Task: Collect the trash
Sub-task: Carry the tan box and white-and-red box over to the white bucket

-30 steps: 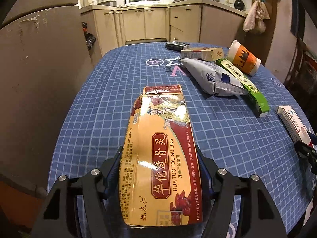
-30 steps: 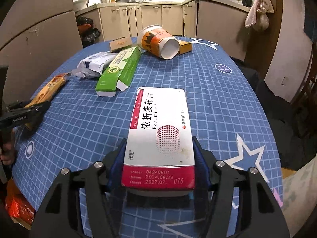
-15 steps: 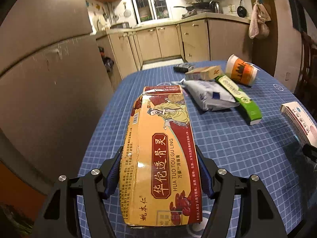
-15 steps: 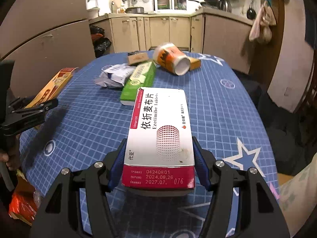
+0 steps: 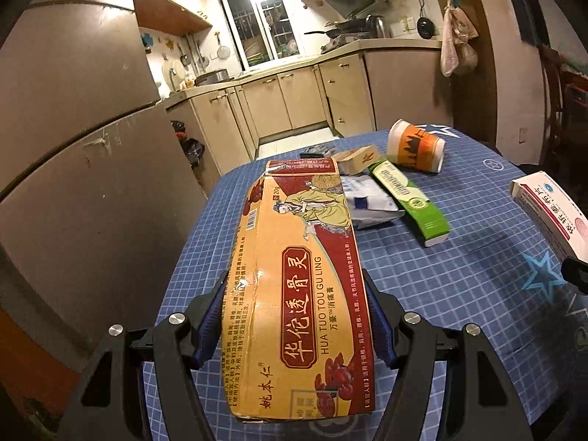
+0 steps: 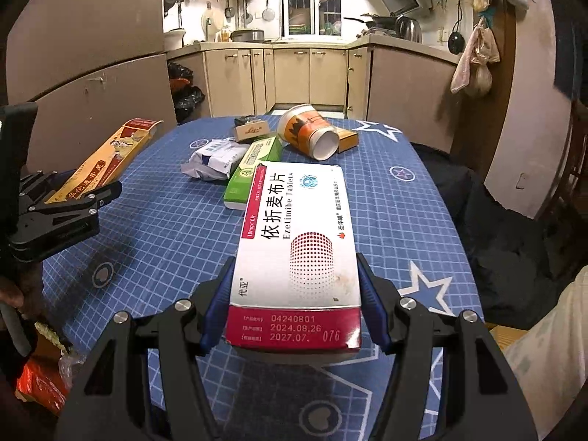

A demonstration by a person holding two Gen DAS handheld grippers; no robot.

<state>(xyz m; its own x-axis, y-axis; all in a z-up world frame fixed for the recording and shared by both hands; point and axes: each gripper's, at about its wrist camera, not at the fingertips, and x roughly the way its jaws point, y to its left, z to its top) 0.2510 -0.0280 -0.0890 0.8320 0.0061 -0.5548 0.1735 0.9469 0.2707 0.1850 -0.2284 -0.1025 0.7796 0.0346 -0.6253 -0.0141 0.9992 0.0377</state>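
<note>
Left wrist view: the left tool (image 5: pixel 299 327) was closed on a long orange-and-red carton (image 5: pixel 299 279), its blue pads pressing both long sides near the carton's near end. The carton pointed away from the camera and was held clear above the tabletop (image 5: pixel 459 257), which carried a blue checked cloth with star marks. On the tabletop beyond the carton lay a white foil pouch (image 5: pixel 371 205), a green-and-white box (image 5: pixel 411 198) just beside it, a small tan box (image 5: pixel 358 158) and an orange-and-white paper cup (image 5: pixel 415 147) on its side. At the right edge of this view, the white tablet box (image 5: pixel 551 213) appeared above the tabletop.

Right wrist view: the right tool (image 6: pixel 294 312) was closed on the white tablet box (image 6: pixel 297 250), which had a red end panel printed with dates. The pads gripped both long sides near that end, and the box was held above the tabletop (image 6: pixel 397 220). The green-and-white box (image 6: pixel 250 169) lay beyond it, with the white foil pouch (image 6: pixel 215 160) just to its left. The paper cup (image 6: pixel 308 132) lay on its side farther back, its open mouth toward the camera, and the small tan box (image 6: pixel 251 130) lay near it. At the left, the left tool (image 6: pixel 81 198) held the orange-and-red carton (image 6: pixel 106 158) near the tabletop's edge.
</note>
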